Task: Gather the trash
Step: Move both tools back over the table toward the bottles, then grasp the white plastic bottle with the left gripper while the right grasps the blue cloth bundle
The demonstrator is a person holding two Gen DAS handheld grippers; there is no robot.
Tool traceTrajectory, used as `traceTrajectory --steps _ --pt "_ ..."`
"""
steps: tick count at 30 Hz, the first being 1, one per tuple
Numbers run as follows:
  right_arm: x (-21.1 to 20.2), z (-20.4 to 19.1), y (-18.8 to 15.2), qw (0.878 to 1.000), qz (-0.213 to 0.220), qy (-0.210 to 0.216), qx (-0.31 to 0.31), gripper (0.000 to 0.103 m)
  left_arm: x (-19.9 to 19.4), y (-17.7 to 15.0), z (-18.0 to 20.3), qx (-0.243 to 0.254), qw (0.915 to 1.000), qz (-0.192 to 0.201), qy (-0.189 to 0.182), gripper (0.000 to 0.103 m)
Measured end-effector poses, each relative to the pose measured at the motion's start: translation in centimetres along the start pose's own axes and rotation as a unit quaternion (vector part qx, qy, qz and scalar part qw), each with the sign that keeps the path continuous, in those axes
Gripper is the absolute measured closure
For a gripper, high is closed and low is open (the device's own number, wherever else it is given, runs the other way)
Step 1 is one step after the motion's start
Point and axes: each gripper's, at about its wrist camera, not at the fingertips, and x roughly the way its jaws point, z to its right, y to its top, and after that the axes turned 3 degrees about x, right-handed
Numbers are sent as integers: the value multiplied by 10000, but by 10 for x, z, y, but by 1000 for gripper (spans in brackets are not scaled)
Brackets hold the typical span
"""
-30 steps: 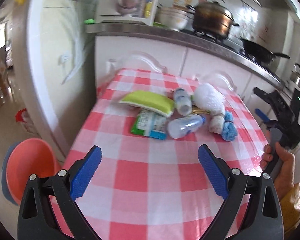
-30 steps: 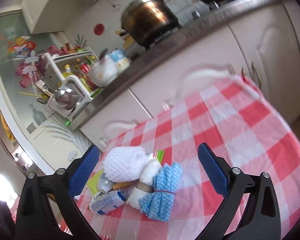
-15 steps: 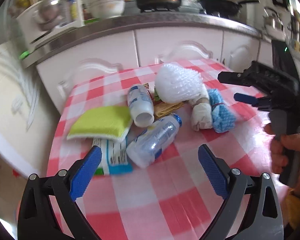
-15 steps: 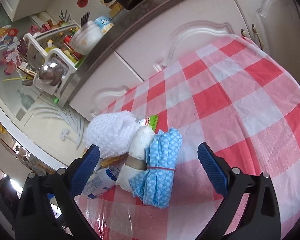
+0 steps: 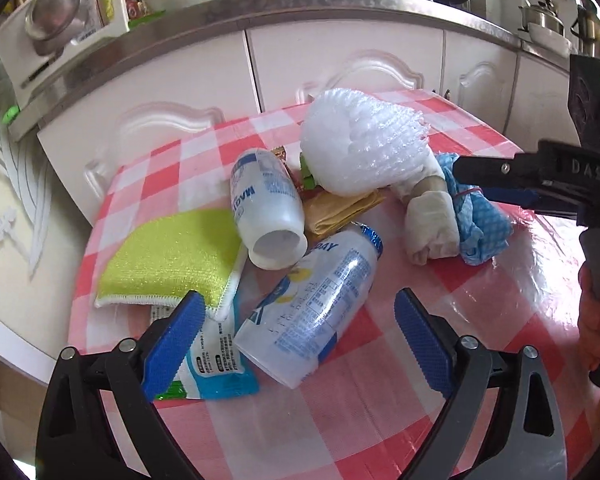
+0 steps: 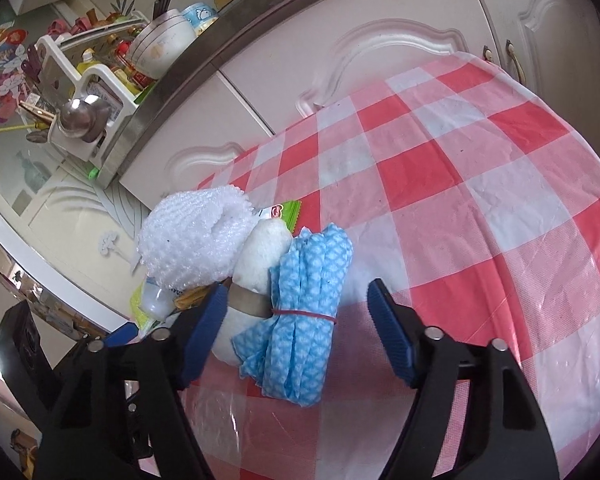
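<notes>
Hovering low over the checked worktop [image 5: 380,420], the left tool [image 5: 300,344] stands wide open and grips nothing, its blue pads either side of a clear plastic bottle [image 5: 312,304] that lies on its side between them. Just beyond, a white bottle [image 5: 266,208] lies with its open mouth toward the camera, resting against a yellow-green sponge [image 5: 172,256]; a blue-and-white wrapper [image 5: 214,372] pokes out from under the sponge by the left pad. Farther back sit a white foam net [image 5: 360,148], a folded yellow paper [image 5: 336,208], a cream cloth roll [image 5: 432,224] and a blue cloth bundle [image 5: 480,228], all touching in one heap. From the right wrist view, the right tool [image 6: 296,332] is also wide open and empty, the blue cloth bundle [image 6: 308,300] and cream cloth roll [image 6: 256,280] lying between its pads, the foam net [image 6: 196,240] behind them.
</notes>
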Motion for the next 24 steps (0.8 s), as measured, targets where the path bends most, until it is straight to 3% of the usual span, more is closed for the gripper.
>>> traceTrajectory --steps 1,4,10,22,24 --pt "1 -1 -1 10000 -14 -54 -30 39 1 0 -1 -3 10000 -34 -23 24" --pt "5 0 -2 9999 -67 -134 -69 42 5 -2 1 -27 9998 -127 -117 35" --pt "7 -1 -3 9998 -83 -173 -106 42 8 -5 8 -196 9989 -231 -345 49" --pt "7 -5 -4 9990 -116 -331 -275 48 -9 -10 18 -639 9971 -130 -388 57" --pt "8 -6 -5 9987 -128 -384 -319 57 -15 -11 17 -742 9965 -66 -379 57"
